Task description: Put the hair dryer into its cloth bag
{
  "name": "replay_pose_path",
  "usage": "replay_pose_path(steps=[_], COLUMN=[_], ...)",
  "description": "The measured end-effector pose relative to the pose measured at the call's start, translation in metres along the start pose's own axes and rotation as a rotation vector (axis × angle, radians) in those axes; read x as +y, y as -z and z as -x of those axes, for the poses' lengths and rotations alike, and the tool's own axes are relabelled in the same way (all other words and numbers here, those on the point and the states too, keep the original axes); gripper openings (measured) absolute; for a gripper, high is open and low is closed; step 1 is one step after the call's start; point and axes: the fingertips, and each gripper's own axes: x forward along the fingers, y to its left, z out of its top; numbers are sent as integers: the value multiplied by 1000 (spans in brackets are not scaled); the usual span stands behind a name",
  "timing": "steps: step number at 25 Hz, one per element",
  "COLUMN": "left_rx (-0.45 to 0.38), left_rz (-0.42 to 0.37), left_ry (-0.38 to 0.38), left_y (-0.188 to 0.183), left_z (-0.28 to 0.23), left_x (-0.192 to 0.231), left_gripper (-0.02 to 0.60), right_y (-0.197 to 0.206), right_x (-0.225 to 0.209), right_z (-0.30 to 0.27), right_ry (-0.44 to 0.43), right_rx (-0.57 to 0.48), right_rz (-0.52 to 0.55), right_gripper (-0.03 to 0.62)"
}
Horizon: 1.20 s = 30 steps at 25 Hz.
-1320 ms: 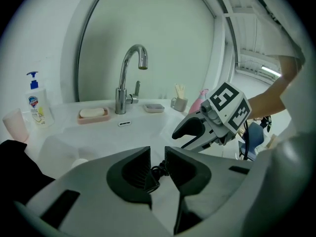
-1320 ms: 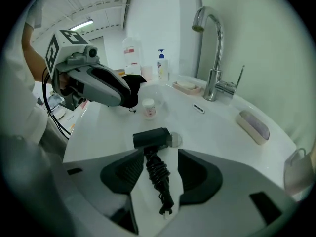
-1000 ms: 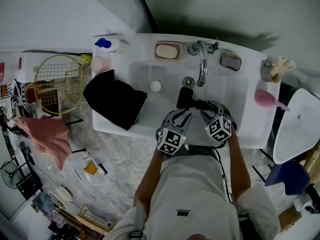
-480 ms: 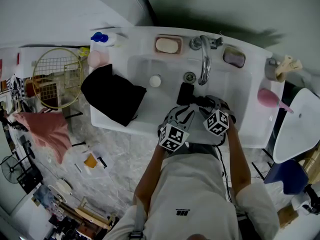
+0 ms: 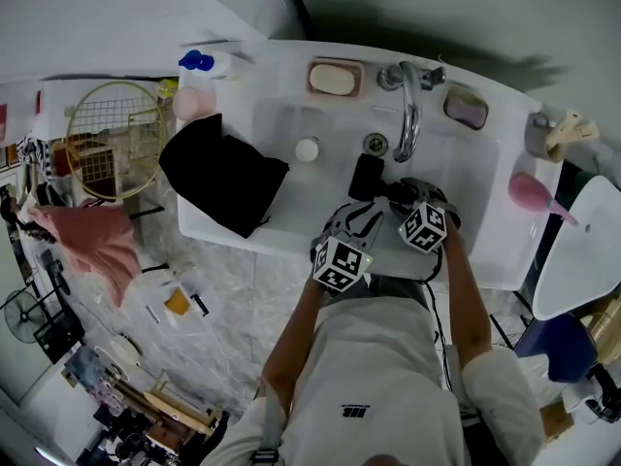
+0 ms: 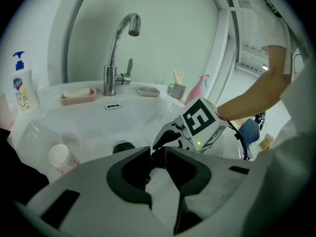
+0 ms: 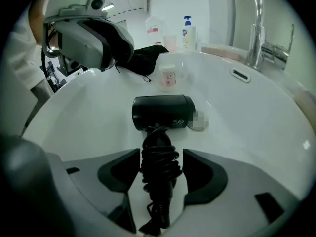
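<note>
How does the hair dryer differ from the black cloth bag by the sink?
The hair dryer lies inside the sink; the cloth bag is draped over the sink's left rim. The hair dryer is compact and hard, its cord coiled round the handle; the cloth bag is soft, crumpled and spreads wider. Both are black.

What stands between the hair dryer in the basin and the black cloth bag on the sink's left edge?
A small white cup stands in the basin, about on the line from the hair dryer to the cloth bag. Carried high, the hair dryer should clear it.
</note>
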Motion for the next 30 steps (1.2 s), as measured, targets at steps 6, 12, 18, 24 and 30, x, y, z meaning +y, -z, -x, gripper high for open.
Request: replay_pose_path(steps=[6, 12, 18, 24, 30], left_rx=[7, 13, 13, 12, 7], left_rz=[-4, -3, -4, 3, 19], left_ry=[-5, -14, -31, -61, -93], left_y=[1, 2, 1, 1, 1], left_z=[-1, -1, 0, 8, 18], left_x=[-3, -5, -6, -2, 4], left_gripper=[95, 95, 95, 95, 95], right_y=[2, 6, 5, -2, -7], right_x=[2, 3, 3, 5, 11], right_z=[-9, -19, -20, -15, -11], right_ry=[-28, -45, -53, -59, -78], right_rx=[5, 18, -18, -38, -36], right_rz=[37, 69, 62, 21, -2], right_gripper=[266, 270, 275, 272, 270])
